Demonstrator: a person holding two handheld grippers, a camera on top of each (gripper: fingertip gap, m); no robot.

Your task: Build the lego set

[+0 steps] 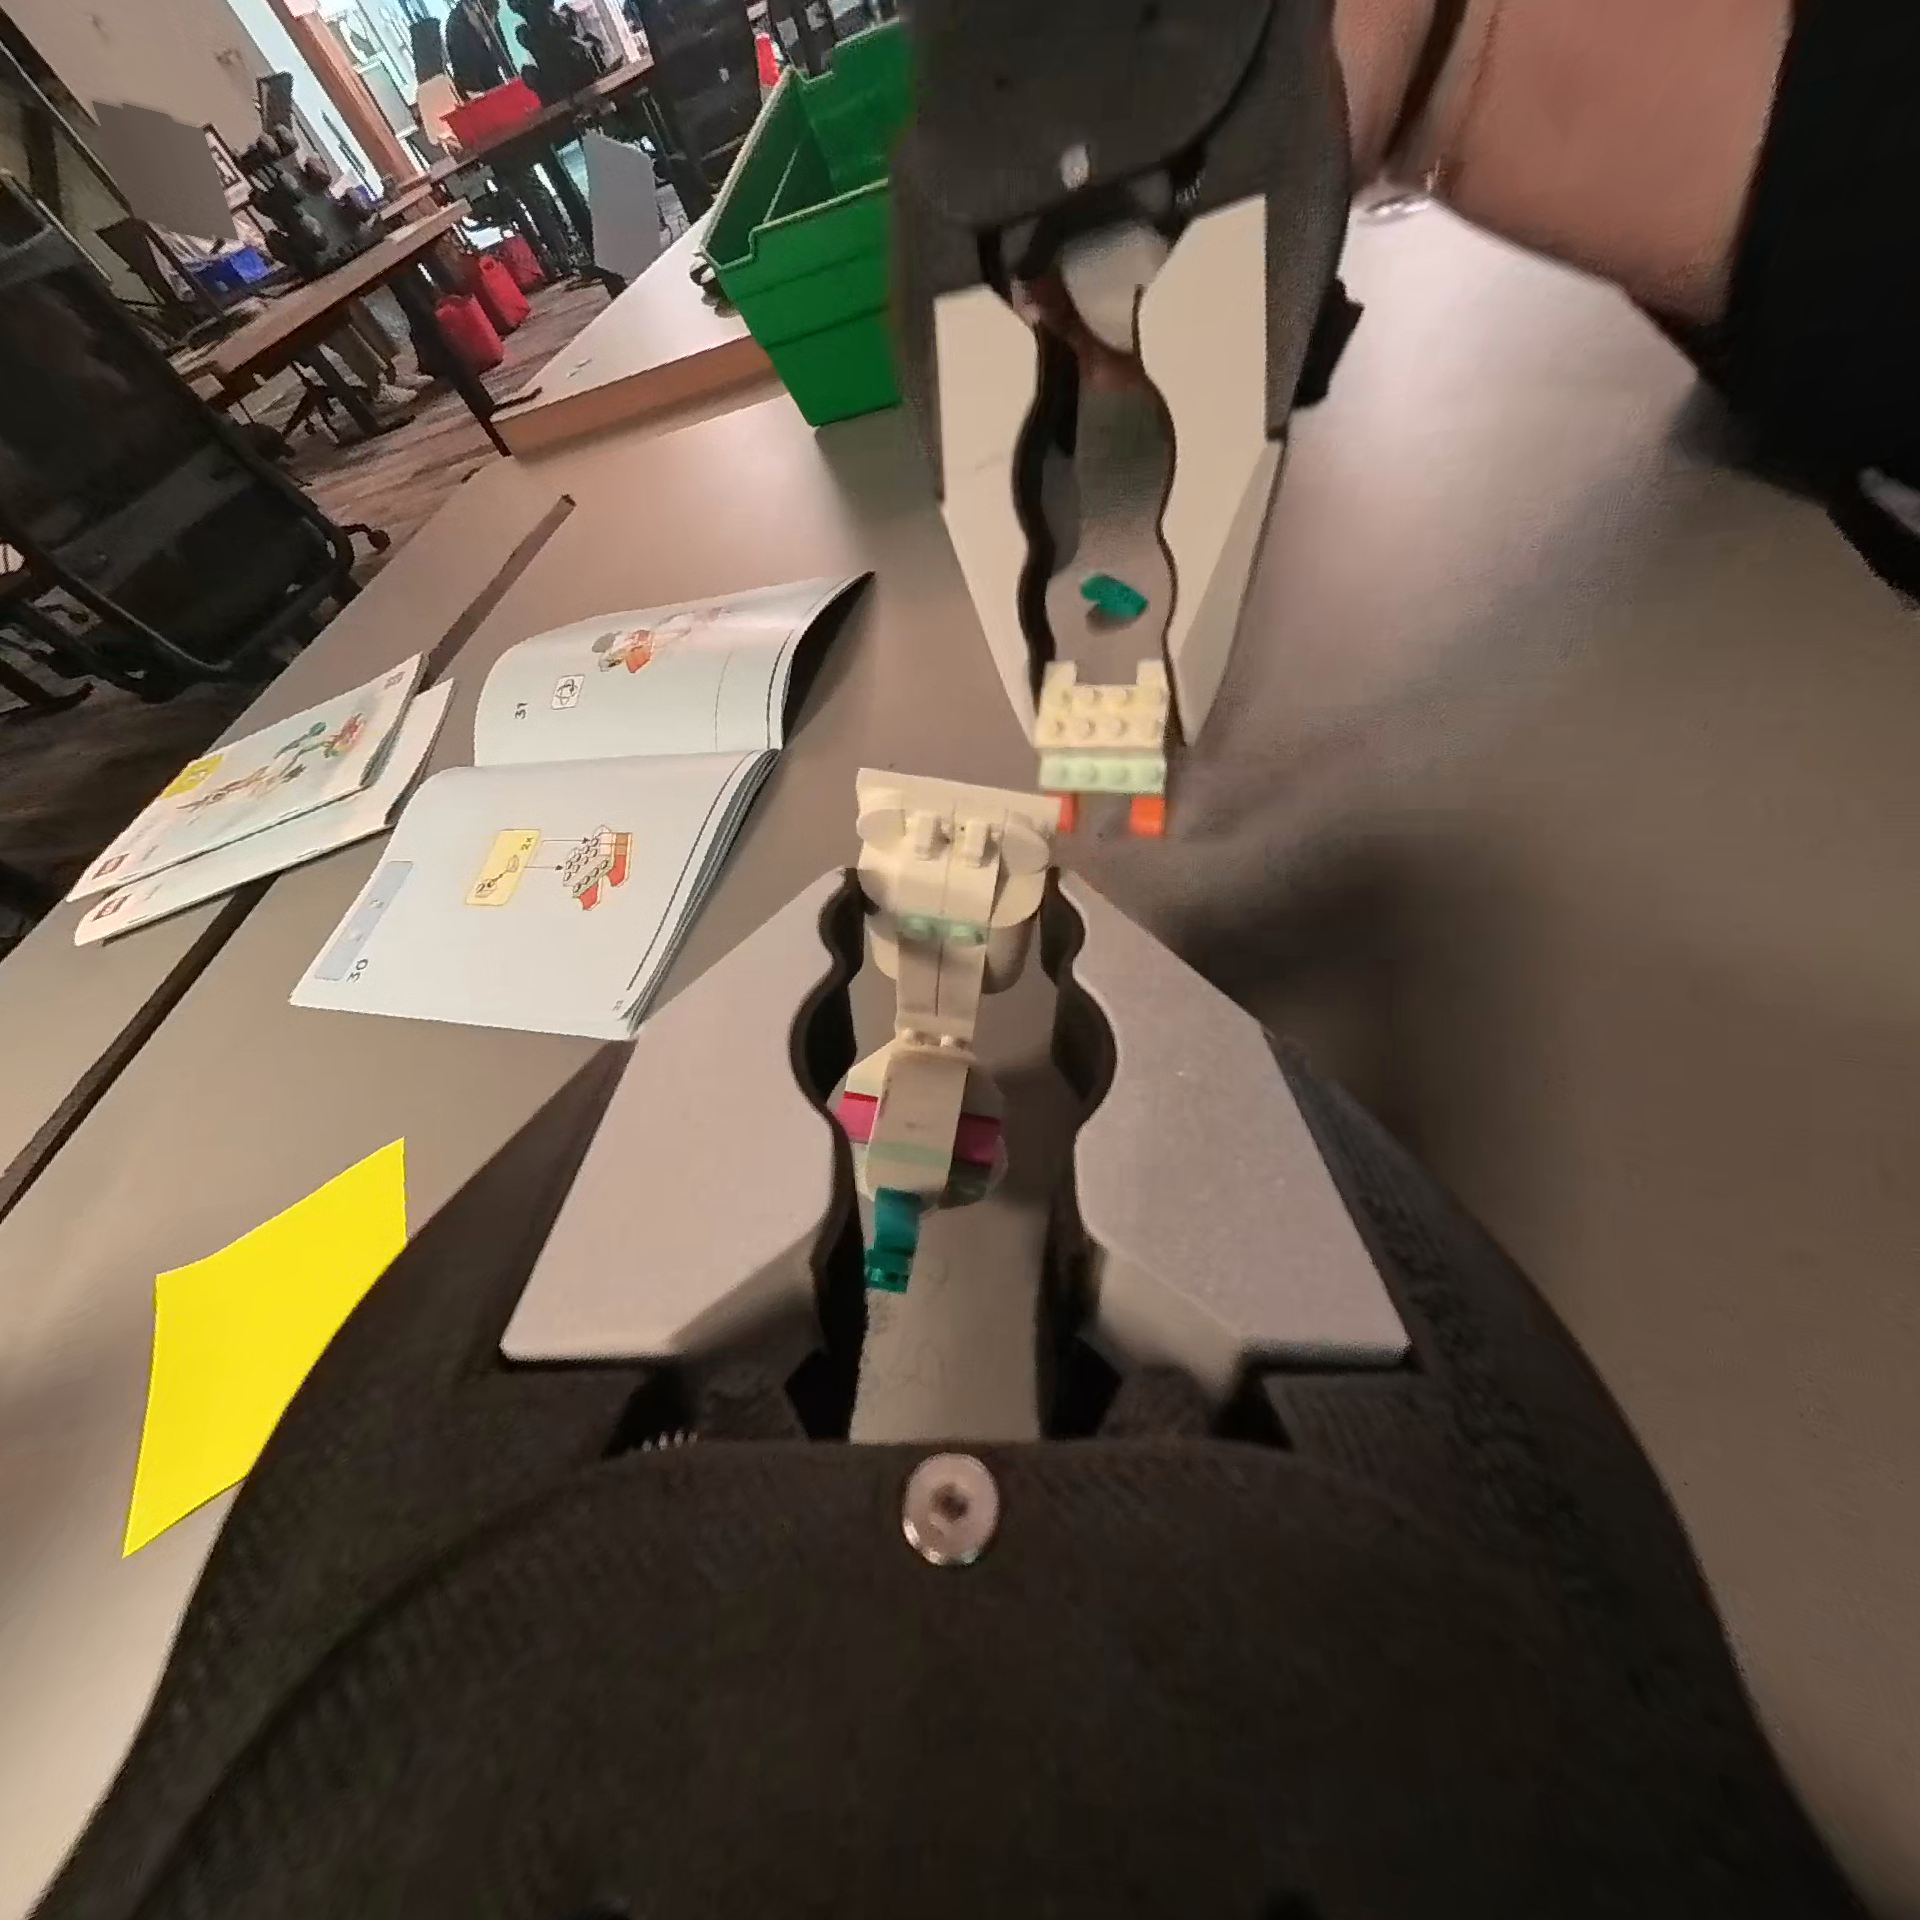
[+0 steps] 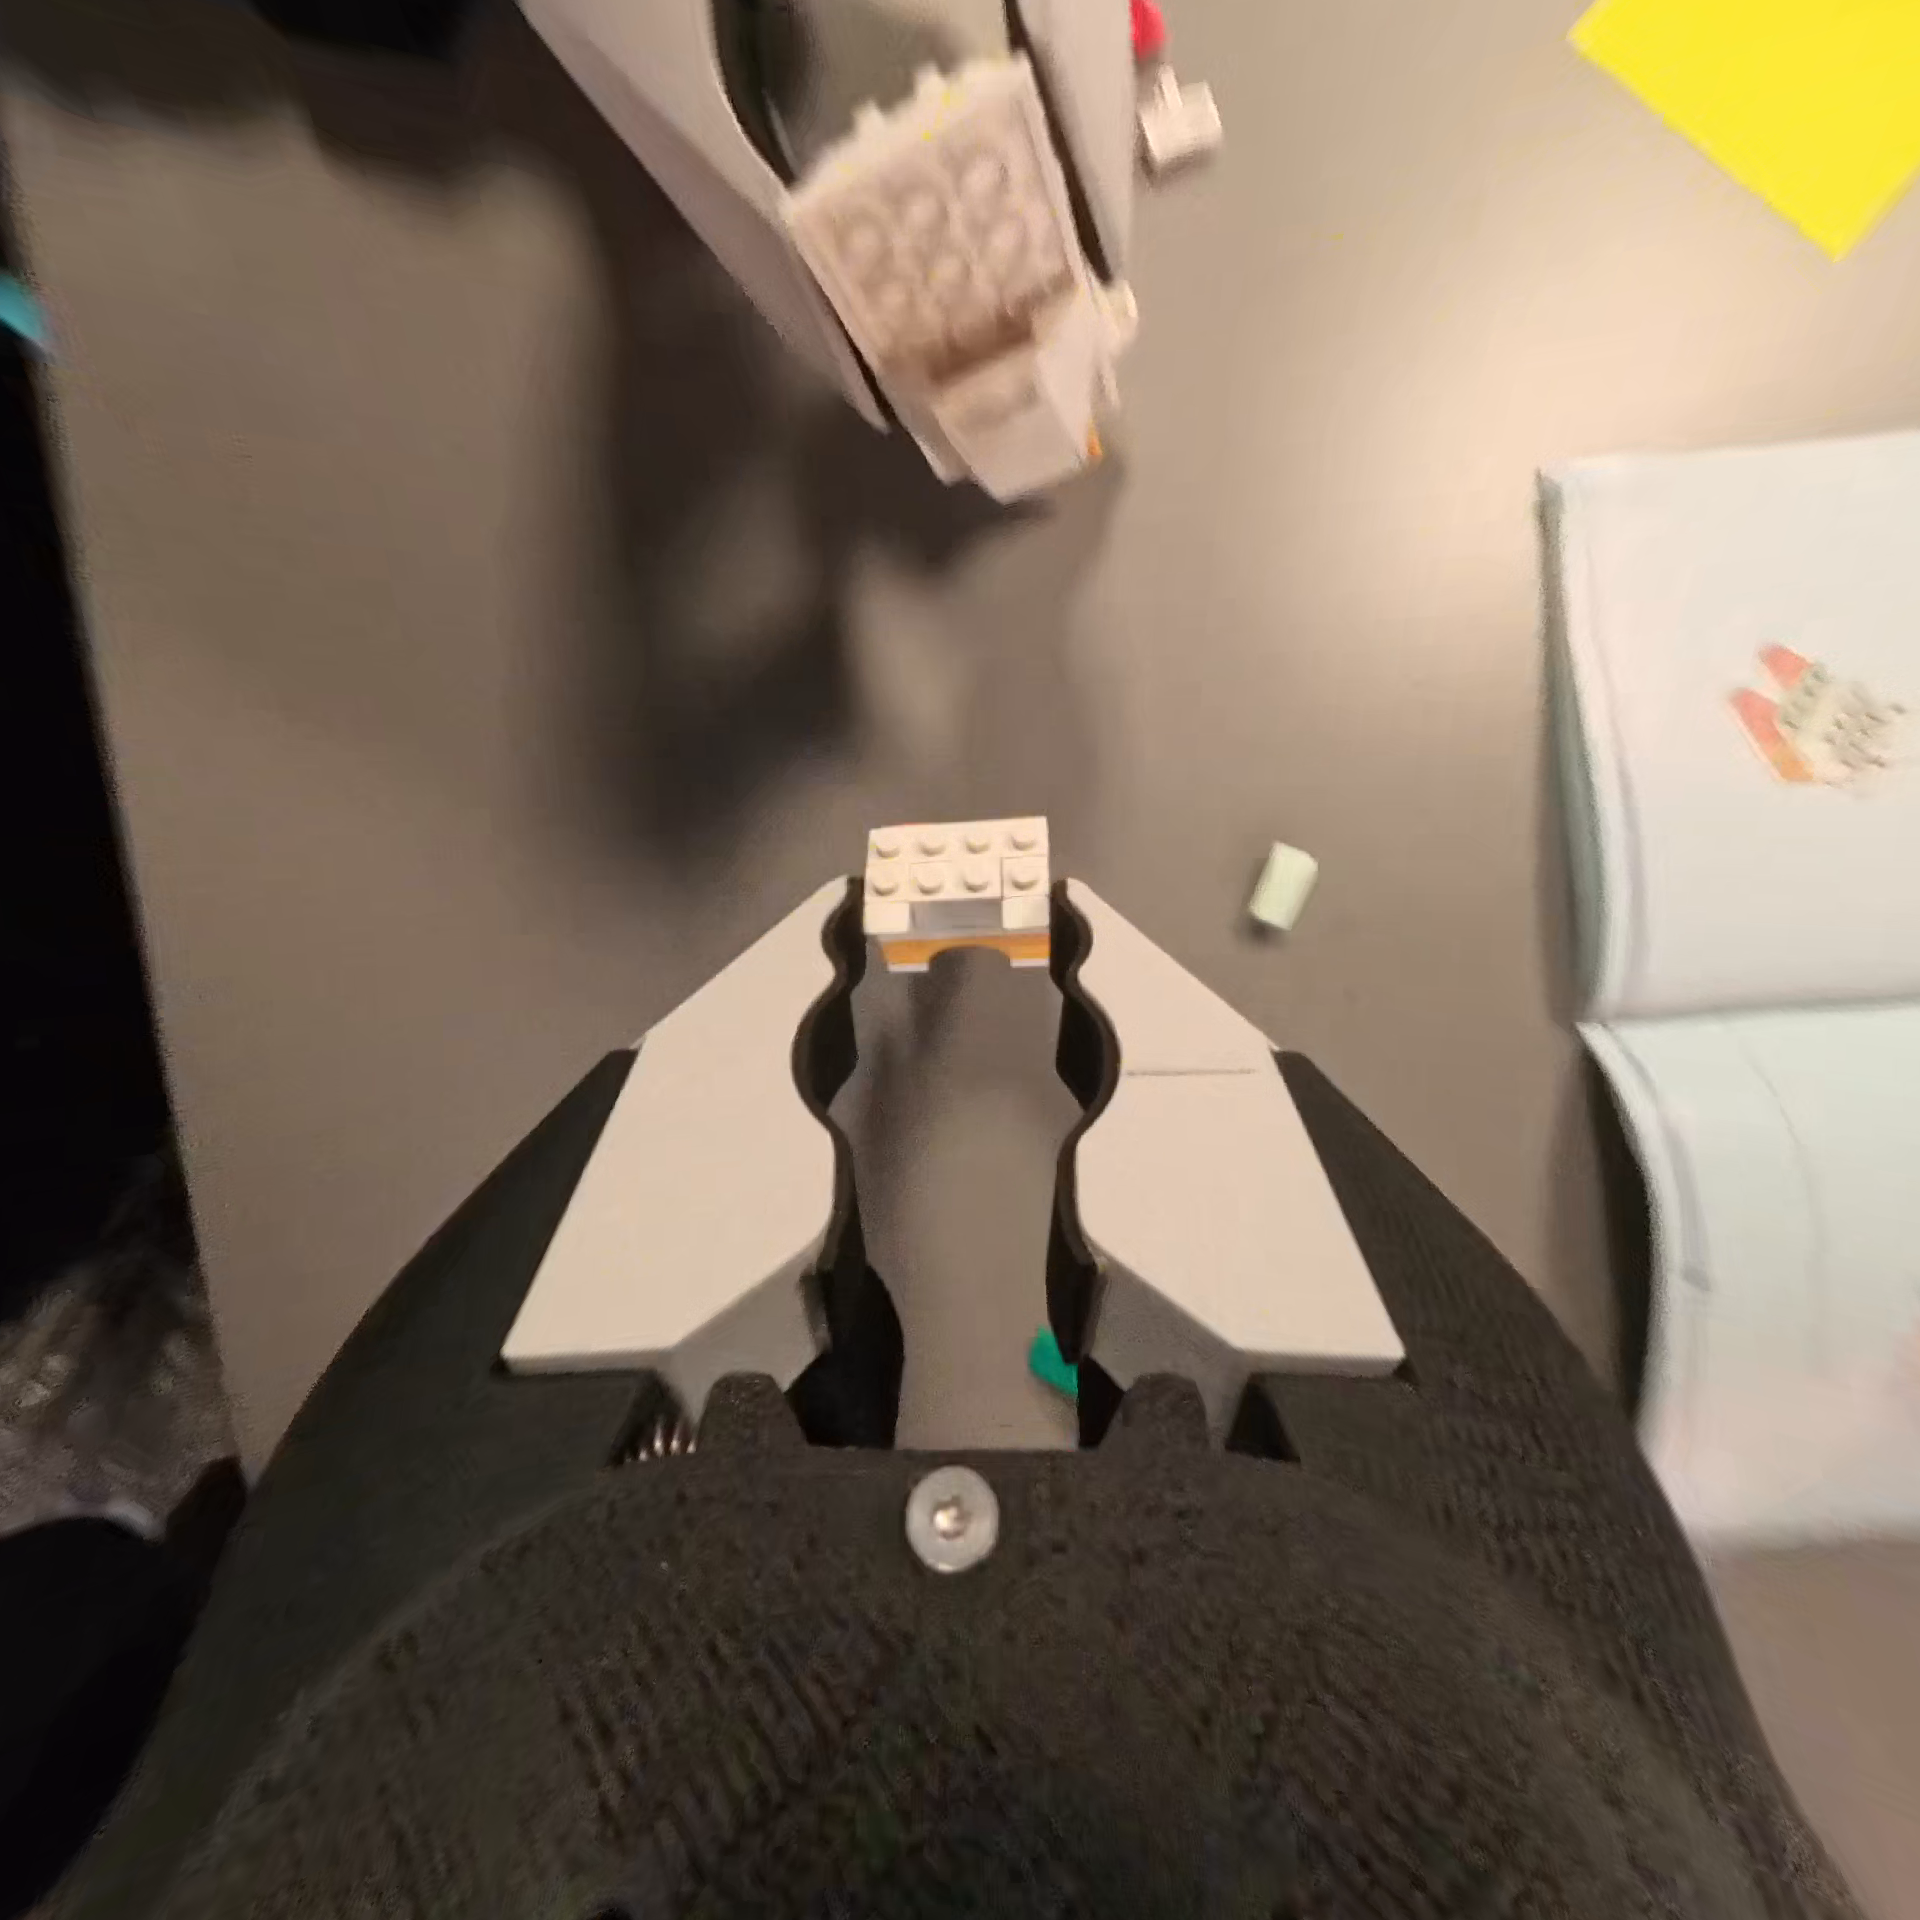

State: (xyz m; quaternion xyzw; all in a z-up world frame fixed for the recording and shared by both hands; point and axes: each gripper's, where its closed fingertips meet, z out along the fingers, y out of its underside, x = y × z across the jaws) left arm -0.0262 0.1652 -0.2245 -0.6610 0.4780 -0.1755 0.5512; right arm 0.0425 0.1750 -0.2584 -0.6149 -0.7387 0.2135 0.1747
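- The main lego build (image 1: 940, 935) is a mostly white figure with mint, pink and teal bits lower down. It's up off the table, pinched between the fingers of the left gripper (image 1: 948, 914), with its white top poking out past the fingertips.
- The second piece is a small white studded block (image 2: 958, 873) with an orange arch under it. The right gripper (image 2: 956, 904) has it clamped right at the fingertips, also in the air.
- From the left wrist view that same block (image 1: 1103, 727) shows a mint layer and two orange feet. It sits just beside the top of the figure, and I honestly can't tell if they're touching.
- From the right wrist view the figure looks blurry, held in the left gripper (image 2: 966, 312) up top.
- There's a little teal piece (image 1: 1112, 594) lying on the grey table (image 1: 1507, 831) behind the right gripper (image 1: 1107, 717).
- A small pale cylinder (image 2: 1284, 885) lies on the table near the right gripper's tip, and a small grey piece (image 2: 1179, 125) sits farther off.
- The open instruction booklet (image 1: 582, 831) is lying flat to the left, with a couple of closed booklets (image 1: 260, 790) just beside it.
- A yellow sheet (image 1: 270, 1340) is on the table closer to the left gripper.
- Green bins (image 1: 821, 239) are stacked at the far end of the table.
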